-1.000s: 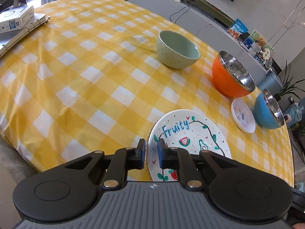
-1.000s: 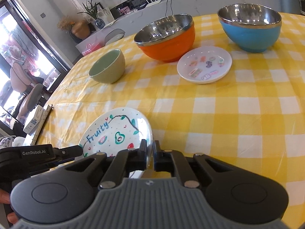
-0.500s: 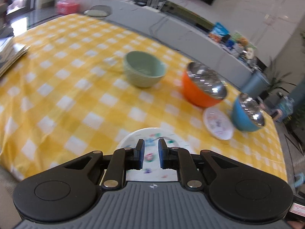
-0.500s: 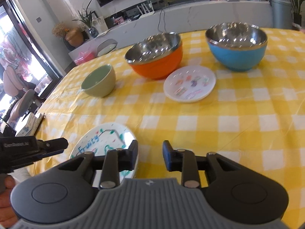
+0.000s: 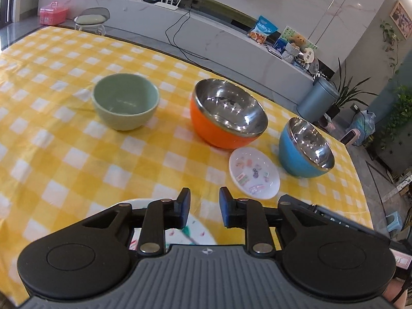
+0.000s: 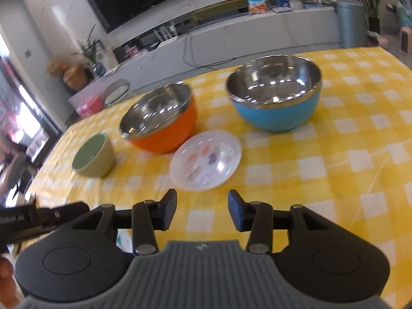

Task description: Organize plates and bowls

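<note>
Left tongs (image 5: 203, 207): jaws apart, just been opening, nothing between; painted plate (image 5: 144, 204) flat at the tabletop (image 5: 64, 154) near edge, mostly hidden beneath them. Right tongs (image 6: 202, 209): jaws apart, just been opening, empty, over bare checked cloth.
Small plate (image 6: 206, 159): flat, mid-table, just beside the orange bowl (image 6: 159, 121).
Green bowl (image 5: 125, 101), orange bowl and blue bowl (image 6: 275, 94): upright, apart, in a far row.
Left view alone shows the painted plate's rim; the right view shows the open cloth at right.
</note>
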The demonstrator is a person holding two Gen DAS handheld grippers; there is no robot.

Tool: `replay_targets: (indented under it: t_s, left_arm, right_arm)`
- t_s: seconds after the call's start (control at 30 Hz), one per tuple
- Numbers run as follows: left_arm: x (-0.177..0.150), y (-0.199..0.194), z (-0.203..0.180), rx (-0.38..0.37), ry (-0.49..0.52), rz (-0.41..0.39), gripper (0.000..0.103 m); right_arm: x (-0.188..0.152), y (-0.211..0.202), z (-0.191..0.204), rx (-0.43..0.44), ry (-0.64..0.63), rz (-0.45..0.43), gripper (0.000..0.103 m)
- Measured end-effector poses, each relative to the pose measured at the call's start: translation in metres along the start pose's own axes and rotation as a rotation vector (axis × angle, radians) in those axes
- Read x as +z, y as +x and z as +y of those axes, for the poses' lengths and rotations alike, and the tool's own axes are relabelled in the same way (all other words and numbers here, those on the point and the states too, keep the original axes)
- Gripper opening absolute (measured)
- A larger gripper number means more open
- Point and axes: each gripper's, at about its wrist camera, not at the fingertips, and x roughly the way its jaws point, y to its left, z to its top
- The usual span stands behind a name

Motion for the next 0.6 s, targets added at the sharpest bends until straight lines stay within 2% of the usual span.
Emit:
replay_targets:
  t_s: [0.1, 0.2, 0.4, 0.5, 0.6]
  left_arm:
    - [0.006, 0.009, -0.002, -0.029, -0.010, -0.009, 0.041]
    - [0.010, 0.018, -0.004, -0.053, -0.019, -0.020, 0.046]
    - [0.015, 0.047, -0.005, -0.045, -0.036, 0.013, 0.048]
    - [0.015, 0.061, -0.007, -0.050, -0.038, 0.033, 0.048]
    - [0.016, 0.072, -0.011, -0.071, -0.031, 0.039, 0.048]
  right_arm:
    - [0.012, 0.006, -0.011, -0.008, 0.048, -0.023, 0.046]
    - [0.020, 0.011, -0.023, -0.015, 0.108, -0.043, 0.050]
    - [0.025, 0.024, -0.041, -0.022, 0.183, -0.022, 0.051]
    - [0.025, 0.033, -0.041, -0.031, 0.169, -0.010, 0.048]
    - [0.027, 0.040, -0.039, -0.049, 0.156, -0.016, 0.040]
